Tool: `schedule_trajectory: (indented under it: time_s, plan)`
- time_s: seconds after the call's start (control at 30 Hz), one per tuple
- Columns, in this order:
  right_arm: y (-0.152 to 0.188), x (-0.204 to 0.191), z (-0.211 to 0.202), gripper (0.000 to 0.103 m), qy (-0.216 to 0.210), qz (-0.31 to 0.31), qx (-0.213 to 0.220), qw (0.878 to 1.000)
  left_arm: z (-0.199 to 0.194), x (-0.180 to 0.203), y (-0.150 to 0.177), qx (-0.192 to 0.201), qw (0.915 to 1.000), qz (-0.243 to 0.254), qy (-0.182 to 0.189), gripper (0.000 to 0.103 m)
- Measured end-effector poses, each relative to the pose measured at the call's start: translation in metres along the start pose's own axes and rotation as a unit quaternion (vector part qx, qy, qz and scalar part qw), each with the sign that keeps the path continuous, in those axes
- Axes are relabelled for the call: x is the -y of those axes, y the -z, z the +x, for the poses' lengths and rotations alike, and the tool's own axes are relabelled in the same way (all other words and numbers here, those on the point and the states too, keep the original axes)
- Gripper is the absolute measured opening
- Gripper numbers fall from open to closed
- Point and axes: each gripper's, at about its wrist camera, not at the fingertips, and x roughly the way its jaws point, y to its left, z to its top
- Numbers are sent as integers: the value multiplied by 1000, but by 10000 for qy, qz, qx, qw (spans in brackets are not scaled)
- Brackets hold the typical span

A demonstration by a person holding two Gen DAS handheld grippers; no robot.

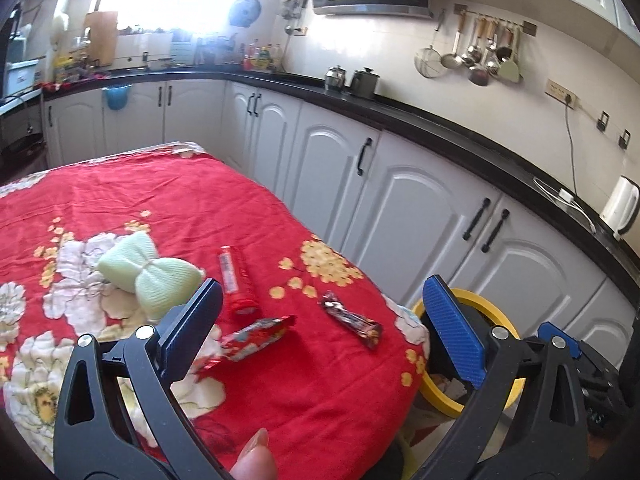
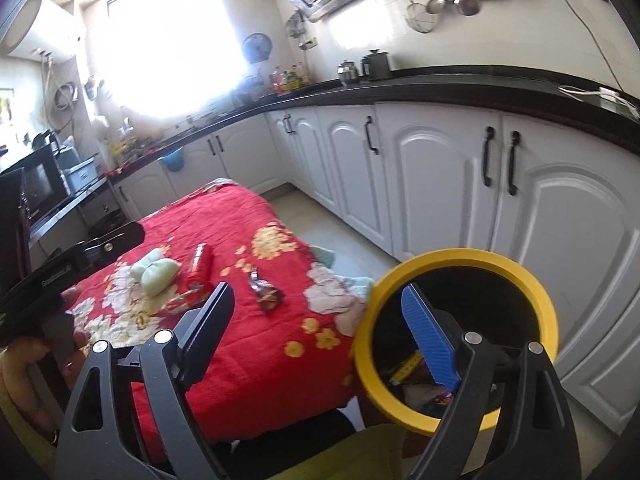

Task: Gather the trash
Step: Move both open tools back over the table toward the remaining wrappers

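Observation:
A table under a red floral cloth (image 1: 160, 200) carries a dark crumpled wrapper (image 1: 352, 320), a red snack wrapper (image 1: 256, 338), a red tube (image 1: 238, 280) and a pale green bow-shaped sponge (image 1: 148, 276). My left gripper (image 1: 320, 320) hovers open above the table's near end, its left finger just over the red snack wrapper, gripping nothing. My right gripper (image 2: 320, 312) is open and empty, its blue finger over the mouth of a yellow-rimmed bin (image 2: 460, 258) beside the table. Wrappers (image 2: 408, 368) lie inside the bin. The dark wrapper (image 2: 266, 294) shows here too.
White cabinets (image 2: 440, 184) under a black countertop (image 1: 440, 128) run along the right, with a strip of pale floor (image 2: 340, 236) between them and the table. A white kettle (image 1: 620, 208) stands on the counter. A thumb (image 1: 256, 456) shows at the bottom edge.

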Motion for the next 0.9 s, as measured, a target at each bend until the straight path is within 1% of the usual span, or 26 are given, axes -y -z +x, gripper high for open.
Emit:
schedule_trajectory:
  time_s: [0.27, 0.53, 0.7, 0.9]
  plan:
    - [0, -40, 18, 84, -284, -220, -180, 9992, -2, -43, -6, 91, 9986, -447, -250, 92]
    - [3, -75, 44, 84, -497, -382, -372, 9973, -2, -90, -8, 135, 9941, -928, -554, 92]
    - [6, -100, 72, 84, -598, -534, -593, 9950, 2, -119, -5, 105, 9891, -1272, -737, 92]
    - [12, -123, 117, 84, -701, -621, -1012, 9905, 11, -147, 2, 8, 9825, -1628, -904, 92]
